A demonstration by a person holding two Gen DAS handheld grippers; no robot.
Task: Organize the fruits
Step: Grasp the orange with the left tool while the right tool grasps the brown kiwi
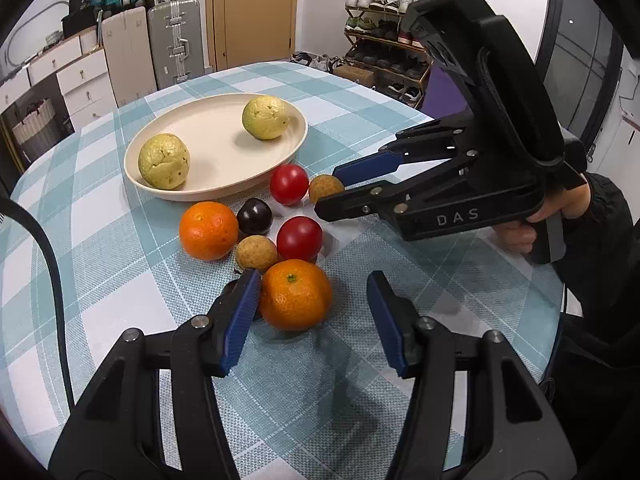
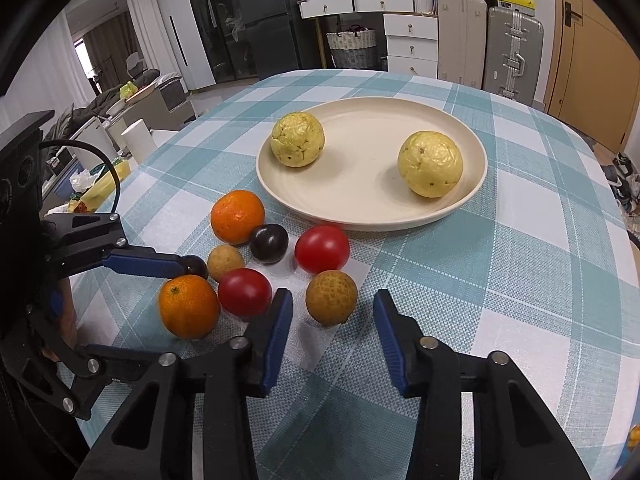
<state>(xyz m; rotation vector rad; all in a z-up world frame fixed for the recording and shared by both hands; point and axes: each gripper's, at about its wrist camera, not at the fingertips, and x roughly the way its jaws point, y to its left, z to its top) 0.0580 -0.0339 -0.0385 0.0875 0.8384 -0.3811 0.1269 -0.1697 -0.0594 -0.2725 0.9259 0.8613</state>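
Note:
A cream plate (image 2: pixel 360 216) holds two yellow-green fruits (image 2: pixel 298 140) (image 2: pixel 430 164). In front of it, loose on the checked cloth, lie two oranges, two red tomatoes (image 2: pixel 322 249), a dark plum (image 2: pixel 269 243) and two brown round fruits. My left gripper (image 1: pixel 314 292) is open around the near orange (image 1: pixel 296 294); its left pad (image 1: pixel 240 320) is against the peel and the right one stands apart. My right gripper (image 2: pixel 333 296) straddles a brown fruit (image 2: pixel 331 297) with a small gap at each pad. From the left wrist view, that right gripper (image 1: pixel 328 190) and brown fruit (image 1: pixel 326 188) show beside the far tomato.
A hand (image 1: pixel 520 232) holds the right gripper's handle at the table's right edge. A second dark fruit (image 2: pixel 196 266) sits behind the left gripper's upper finger. Suitcases, drawers, a door and a shoe rack (image 1: pixel 388 32) stand beyond the round table.

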